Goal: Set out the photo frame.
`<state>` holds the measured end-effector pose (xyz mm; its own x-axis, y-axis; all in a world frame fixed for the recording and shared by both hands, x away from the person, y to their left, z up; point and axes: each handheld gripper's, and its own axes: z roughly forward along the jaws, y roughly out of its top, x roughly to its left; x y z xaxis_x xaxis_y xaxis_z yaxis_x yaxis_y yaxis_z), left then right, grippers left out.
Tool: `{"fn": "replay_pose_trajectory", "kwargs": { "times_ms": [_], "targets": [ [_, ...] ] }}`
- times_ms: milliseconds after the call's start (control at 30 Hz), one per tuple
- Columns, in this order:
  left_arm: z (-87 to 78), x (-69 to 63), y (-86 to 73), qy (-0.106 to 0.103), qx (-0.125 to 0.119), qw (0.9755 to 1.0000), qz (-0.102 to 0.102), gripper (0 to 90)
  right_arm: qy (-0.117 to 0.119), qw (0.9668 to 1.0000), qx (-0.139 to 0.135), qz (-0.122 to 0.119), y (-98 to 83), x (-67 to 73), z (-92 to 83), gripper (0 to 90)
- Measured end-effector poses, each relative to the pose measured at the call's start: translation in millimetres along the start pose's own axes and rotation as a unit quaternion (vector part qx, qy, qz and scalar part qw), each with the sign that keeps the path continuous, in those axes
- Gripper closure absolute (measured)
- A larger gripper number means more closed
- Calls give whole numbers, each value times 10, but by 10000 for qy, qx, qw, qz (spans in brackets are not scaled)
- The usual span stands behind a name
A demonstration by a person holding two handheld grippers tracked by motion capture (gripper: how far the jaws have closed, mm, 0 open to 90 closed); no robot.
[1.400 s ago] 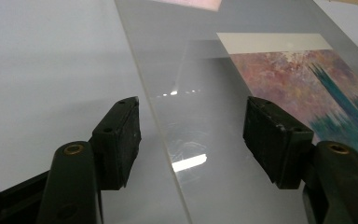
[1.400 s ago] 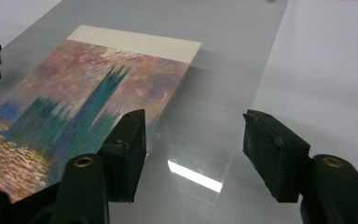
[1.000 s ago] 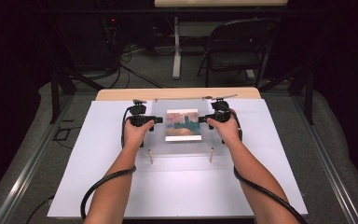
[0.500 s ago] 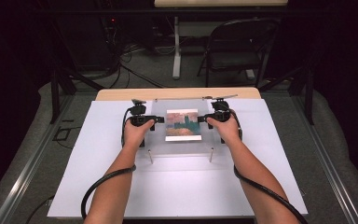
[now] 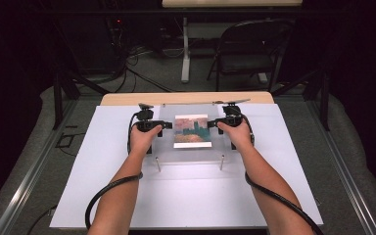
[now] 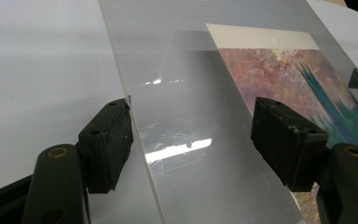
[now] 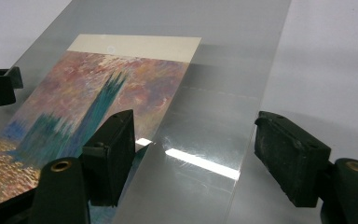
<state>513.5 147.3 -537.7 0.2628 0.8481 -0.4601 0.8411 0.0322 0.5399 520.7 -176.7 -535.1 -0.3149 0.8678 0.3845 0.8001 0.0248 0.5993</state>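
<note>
Left gripper [image 5: 165, 126] and right gripper [image 5: 210, 124] face each other, jaws apart.

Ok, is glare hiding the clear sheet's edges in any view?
Left gripper view: white glare streaks on the sheet, left edge still plain. Right gripper view: a bright band, right edge readable. High view: dim surroundings, sheet faint, its outline hard to trace.

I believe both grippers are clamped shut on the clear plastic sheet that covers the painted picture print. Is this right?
Not quite. Both grippers stand open: the left gripper and the right gripper straddle opposite edges of the clear plastic sheet, with gaps beside their pads, as both gripper views show. The sheet does cover the painted picture print.
</note>
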Motion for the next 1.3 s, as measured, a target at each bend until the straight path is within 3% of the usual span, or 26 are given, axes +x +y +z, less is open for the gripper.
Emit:
{"fn": "replay_pose_trajectory", "kwargs": {
  "times_ms": [100,633,867,1000,1300],
  "targets": [
    [-5,6,2,-16,22,10000,-7,303,107,9998,52,156,1,-13,12,296],
    [-29,21,23,-46,43,10000,-40,339,-3,9999,60,85,23,16,-1,308],
    [-58,17,31,-32,13,9999,-165,373,-35,9999,71,90,28,31,-19,309],
    [-119,11,51,-58,-15,9998,-202,402,-56,10000,63,42,44,60,-53,309],
    [-288,-74,94,0,-63,10000,6,431,-101,9995,-100,-285,86,169,-199,316]
  ]
}}
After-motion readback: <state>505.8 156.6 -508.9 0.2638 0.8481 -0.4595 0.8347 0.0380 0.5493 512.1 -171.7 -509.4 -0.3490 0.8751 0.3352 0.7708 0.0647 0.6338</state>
